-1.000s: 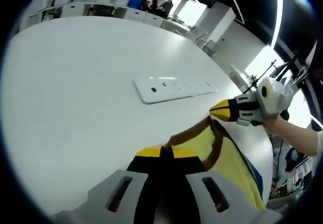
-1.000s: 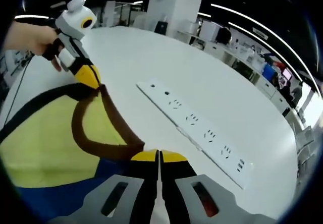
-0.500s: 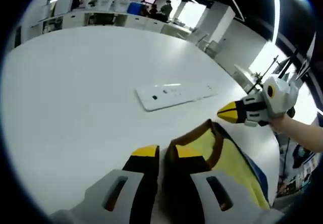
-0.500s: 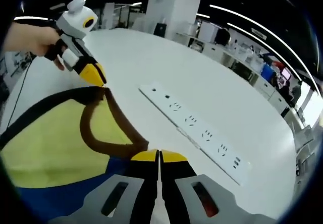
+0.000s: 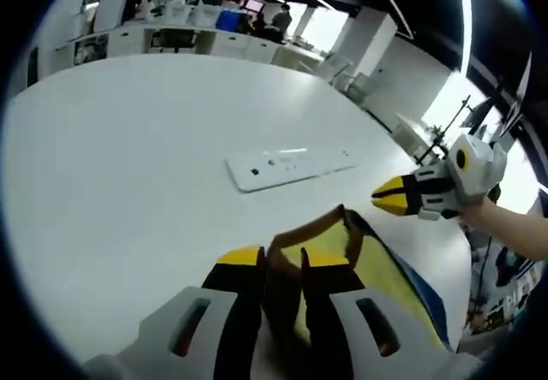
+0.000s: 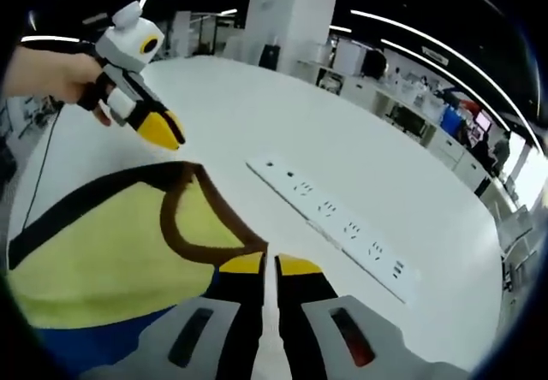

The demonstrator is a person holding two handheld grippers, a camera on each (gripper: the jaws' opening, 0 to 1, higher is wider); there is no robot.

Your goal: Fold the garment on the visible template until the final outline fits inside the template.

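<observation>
Soft yellow garment (image 6: 111, 234) with brown collar band lies on the smooth white surface (image 5: 128, 166) — right gripper (image 6: 267, 264) pinches its collar; left gripper (image 6: 167, 130) hovers above, apparently slightly parted.

Your garment (image 6: 120, 252) lies on the table (image 6: 360, 166), just beside the power strip (image 6: 338, 226) and apart from it. In the right gripper view, your left gripper (image 6: 171, 132) hangs above the garment's far edge, on the side away from the strip.
</observation>
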